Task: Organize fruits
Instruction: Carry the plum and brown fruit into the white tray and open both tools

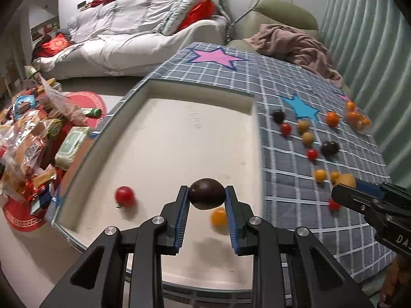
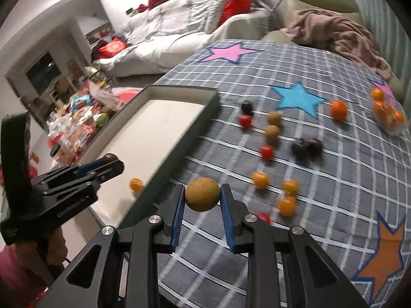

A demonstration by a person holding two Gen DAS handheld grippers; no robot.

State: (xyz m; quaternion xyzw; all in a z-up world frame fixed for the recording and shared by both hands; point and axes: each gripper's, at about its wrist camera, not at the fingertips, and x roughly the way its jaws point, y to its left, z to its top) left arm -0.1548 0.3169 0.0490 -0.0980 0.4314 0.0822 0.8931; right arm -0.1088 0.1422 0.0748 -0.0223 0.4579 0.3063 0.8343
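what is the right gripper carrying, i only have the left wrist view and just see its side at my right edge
Observer: The right gripper is shut on a round tan-brown fruit, held above the grey checked cloth.
Operator: anything on the cloth i cant see from here
Observer: Yes, an orange star patch sits on the cloth at the near right, outside your frame.
Operator: how does my gripper look from that side
Observer: The left gripper hangs over the shallow white tray with the dark purple fruit just showing at its tip.
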